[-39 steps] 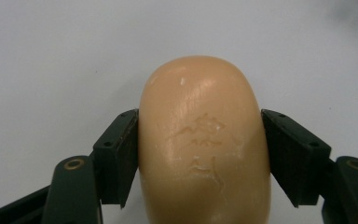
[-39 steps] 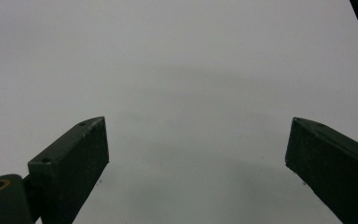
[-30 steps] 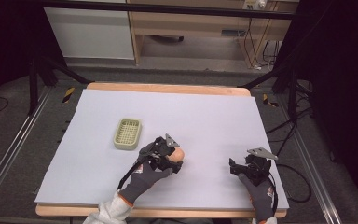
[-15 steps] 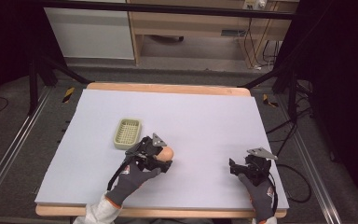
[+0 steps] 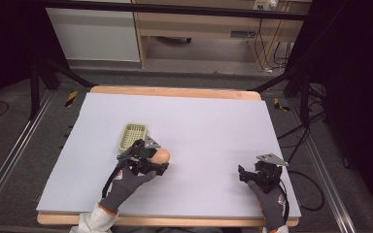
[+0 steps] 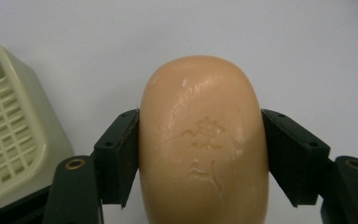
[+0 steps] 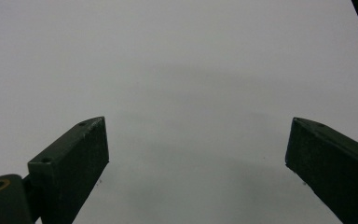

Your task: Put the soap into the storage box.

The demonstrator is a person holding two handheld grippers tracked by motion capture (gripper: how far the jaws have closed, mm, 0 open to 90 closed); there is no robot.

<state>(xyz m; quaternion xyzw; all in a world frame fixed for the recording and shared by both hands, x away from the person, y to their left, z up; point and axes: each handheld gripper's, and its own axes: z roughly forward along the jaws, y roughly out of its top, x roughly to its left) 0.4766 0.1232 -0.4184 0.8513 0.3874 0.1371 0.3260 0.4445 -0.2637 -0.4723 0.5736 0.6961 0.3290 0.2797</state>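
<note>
I see the smooth, peach-coloured oval bar of soap [image 6: 203, 140] pinched at its two long sides by the black jaws of my left hand-held gripper [image 6: 200, 154] — both pads press flat against it, and a faint stamped mark shows on its upper face. In the high view the soap [image 5: 162, 155] sits left of the bench's middle, nearer the near edge than the far one. Just beside it, toward the left edge, lies the pale green plastic soap dish with a grid bottom [image 5: 132, 136]; in the left gripper view its corner [image 6: 14, 135] is close to the left jaw, though I cannot tell whether they touch. My right hand-held gripper [image 5: 245, 174] rests near the bench's near right corner, well apart from the soap — its jaws are spread wide over the bare lavender-grey bench [image 7: 191, 70].
</note>
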